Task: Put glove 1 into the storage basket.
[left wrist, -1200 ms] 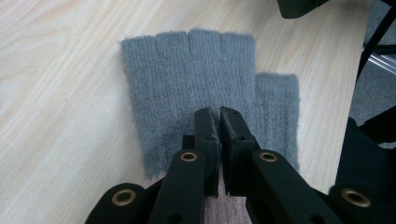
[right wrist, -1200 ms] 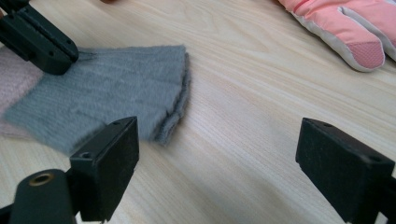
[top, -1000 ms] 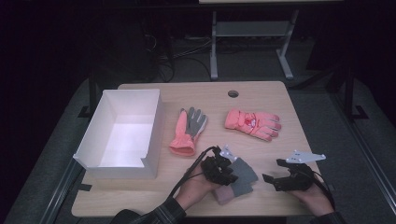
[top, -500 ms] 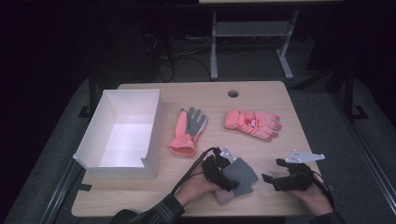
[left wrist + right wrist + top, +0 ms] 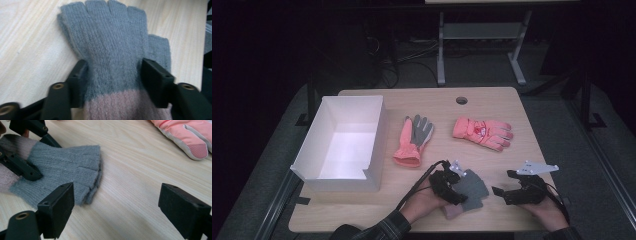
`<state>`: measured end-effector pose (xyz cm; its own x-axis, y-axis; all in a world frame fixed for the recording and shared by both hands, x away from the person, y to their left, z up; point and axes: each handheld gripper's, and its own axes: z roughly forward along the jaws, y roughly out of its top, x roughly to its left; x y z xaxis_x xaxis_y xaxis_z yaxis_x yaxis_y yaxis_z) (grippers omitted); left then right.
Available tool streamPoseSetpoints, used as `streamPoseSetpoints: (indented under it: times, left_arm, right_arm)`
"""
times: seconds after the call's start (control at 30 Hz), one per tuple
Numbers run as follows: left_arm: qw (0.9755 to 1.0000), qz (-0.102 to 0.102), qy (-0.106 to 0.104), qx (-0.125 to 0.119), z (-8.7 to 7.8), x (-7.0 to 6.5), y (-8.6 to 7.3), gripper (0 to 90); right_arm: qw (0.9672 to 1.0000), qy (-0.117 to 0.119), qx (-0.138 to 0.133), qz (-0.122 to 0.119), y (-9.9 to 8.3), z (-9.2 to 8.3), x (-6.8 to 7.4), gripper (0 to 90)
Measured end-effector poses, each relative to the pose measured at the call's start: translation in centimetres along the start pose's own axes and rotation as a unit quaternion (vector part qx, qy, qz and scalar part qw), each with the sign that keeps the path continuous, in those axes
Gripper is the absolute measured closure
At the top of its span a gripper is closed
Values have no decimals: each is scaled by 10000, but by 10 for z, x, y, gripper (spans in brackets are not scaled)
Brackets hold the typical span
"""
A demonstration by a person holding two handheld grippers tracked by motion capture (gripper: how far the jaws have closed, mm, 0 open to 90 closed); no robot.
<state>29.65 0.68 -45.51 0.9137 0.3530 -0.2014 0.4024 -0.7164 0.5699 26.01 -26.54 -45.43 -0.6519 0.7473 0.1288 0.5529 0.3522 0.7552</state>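
Note:
A grey knit fingerless glove (image 5: 474, 188) with a dusty pink cuff lies flat near the table's front edge. My left gripper (image 5: 462, 191) straddles it just above the cuff. Its jaws have just been closing and now press on both sides of the glove (image 5: 112, 50), which bunches between the pads (image 5: 79, 82). To the right of it my right gripper (image 5: 503, 183) stands open, low over bare wood. In the right gripper view the grey glove (image 5: 65, 167) ends beside the left jaw, with nothing between the jaws of my right gripper (image 5: 122, 207).
A white open box (image 5: 339, 170) stands at the table's left. A pink and grey glove (image 5: 414, 140) lies mid-table, and a pink padded glove (image 5: 482, 132) is to its right, also visible at the upper right as a pink glove (image 5: 185, 135). A cable hole (image 5: 461, 100) is near the far edge.
The left gripper has shifted a little at the grey glove's cuff. The right gripper has kept still.

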Motion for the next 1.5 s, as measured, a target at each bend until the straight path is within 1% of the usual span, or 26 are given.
streamPoseSetpoints:
  times: [0.03,0.07,0.1,0.17,0.3,0.37,0.4,0.43,0.5,0.57,0.6,0.7,0.83,0.87,0.93,1.0,1.03,1.07,1.1,1.13,1.17,1.23,1.27,1.5]
  left_arm:
    - [10000,0,0,0,0,0,0,505]
    - [10000,-24,-68,17,0,1,0,544]
    - [9999,-59,-136,21,0,1,0,544]
    - [9995,-147,-260,41,0,3,0,619]
    - [9993,-176,-327,60,0,4,1,646]
    - [9992,-151,-351,68,-1,4,2,656]
    - [9991,-117,-414,58,-2,5,3,662]
    - [9991,-117,-414,58,-2,5,3,664]
    - [9987,-160,-482,34,-4,5,5,665]
    - [9985,-103,-538,39,-6,5,6,667]
    - [9983,-122,-564,18,-7,5,6,667]
    - [9981,-122,-607,-25,-10,5,8,667]
    - [9982,-90,-598,-22,-18,5,11,667]
    - [9983,-93,-579,-45,-22,7,11,667]
    - [9984,-95,-562,-51,-24,7,11,667]
    - [9985,-150,-515,-86,-31,10,10,667]
    - [9985,-150,-515,-86,-31,10,10,668]
    - [9984,-206,-508,-111,-35,11,9,668]
    - [9986,-168,-484,-115,-38,11,10,668]
    - [9986,-200,-464,-144,-44,12,11,668]
    - [9986,-200,-464,-144,-44,12,11,668]
    - [9985,-217,-446,-211,-51,14,12,668]
    - [9987,-213,-414,-188,-54,14,13,668]
    - [9988,-293,-262,-284,-77,20,14,668]
  right_arm:
    - [10000,0,0,0,0,0,0,132]
    - [10000,-7,-4,-15,0,0,0,132]
    - [10000,-7,-4,-15,0,0,0,132]
    - [10000,-37,-3,-42,0,1,1,132]
    - [10000,-55,-3,-27,0,1,1,133]
    - [10000,-84,-2,-43,0,2,0,134]
    - [9999,-105,21,-29,0,2,1,134]
    - [9999,-105,21,-29,0,2,1,134]
    - [9999,-109,12,-28,0,2,1,135]
    - [9999,-129,23,-56,1,3,1,135]
    - [9998,-179,30,-67,1,3,2,135]
    - [9998,-181,11,-80,0,3,2,135]
    - [9999,-165,-18,-34,0,2,1,135]
    - [9998,-177,-18,-6,0,3,1,135]
    - [9998,-177,-13,-11,0,3,1,135]
    - [9999,-163,-23,-29,0,3,2,134]
    - [9999,-163,-23,-29,0,3,2,134]
    - [9999,-166,-16,-34,0,4,2,135]
    - [9999,-167,4,-30,1,4,2,134]
    - [9999,-158,26,-34,0,4,3,135]
    - [9999,-158,26,-34,0,4,3,135]
    - [9999,-162,32,-48,0,5,3,135]
    - [9998,-172,40,-58,0,5,3,135]
    - [9997,-215,57,-139,0,6,4,134]
